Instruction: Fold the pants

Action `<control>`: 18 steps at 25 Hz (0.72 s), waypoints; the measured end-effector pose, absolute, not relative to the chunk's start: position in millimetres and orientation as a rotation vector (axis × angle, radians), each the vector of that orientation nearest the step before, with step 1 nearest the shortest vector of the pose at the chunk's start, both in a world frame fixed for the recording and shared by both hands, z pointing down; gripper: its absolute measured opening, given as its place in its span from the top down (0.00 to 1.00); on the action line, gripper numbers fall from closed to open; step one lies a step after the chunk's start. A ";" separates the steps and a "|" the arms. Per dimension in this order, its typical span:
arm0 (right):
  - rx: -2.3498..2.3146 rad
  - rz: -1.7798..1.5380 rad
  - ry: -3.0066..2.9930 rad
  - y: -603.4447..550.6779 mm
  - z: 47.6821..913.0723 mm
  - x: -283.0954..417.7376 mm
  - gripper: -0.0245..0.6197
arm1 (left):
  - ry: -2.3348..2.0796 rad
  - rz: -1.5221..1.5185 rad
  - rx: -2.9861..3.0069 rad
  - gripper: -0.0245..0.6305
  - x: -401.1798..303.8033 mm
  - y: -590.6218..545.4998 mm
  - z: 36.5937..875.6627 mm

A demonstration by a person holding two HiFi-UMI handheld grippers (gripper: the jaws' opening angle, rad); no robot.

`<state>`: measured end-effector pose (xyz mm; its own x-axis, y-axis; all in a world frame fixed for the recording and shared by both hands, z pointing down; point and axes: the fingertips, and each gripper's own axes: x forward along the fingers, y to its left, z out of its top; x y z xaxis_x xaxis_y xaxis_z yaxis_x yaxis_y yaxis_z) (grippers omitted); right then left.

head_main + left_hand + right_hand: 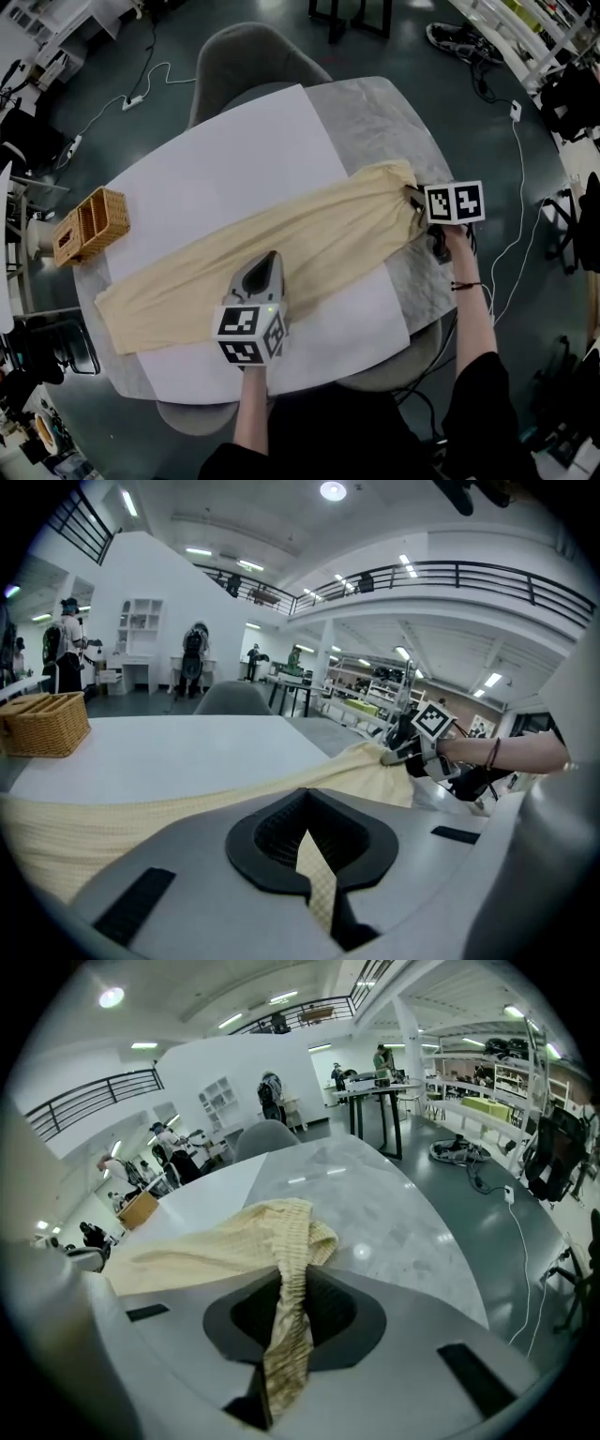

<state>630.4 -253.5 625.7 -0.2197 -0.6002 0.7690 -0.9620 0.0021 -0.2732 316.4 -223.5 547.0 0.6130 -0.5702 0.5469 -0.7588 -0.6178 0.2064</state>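
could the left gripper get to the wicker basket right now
Probably not yet: the left gripper is shut on the pants and would have to let go first. Otherwise only flat cloth and white sheet lie between it and the basket.

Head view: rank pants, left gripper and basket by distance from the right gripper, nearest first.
1. Pants: waistband held in the right gripper.
2. Left gripper: to its left, at the pants' middle.
3. Basket: far left.

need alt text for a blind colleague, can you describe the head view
Seen from above, cream pants lie stretched across a white sheet on a grey table. The left claw pinches their near edge, the right claw their waist end; a wicker basket sits at left.
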 end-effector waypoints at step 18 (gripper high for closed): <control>1.712 1.136 -2.026 -220.6 513.2 594.7 0.89 | -1.289 0.537 2.380 0.95 241.9 -186.0 502.9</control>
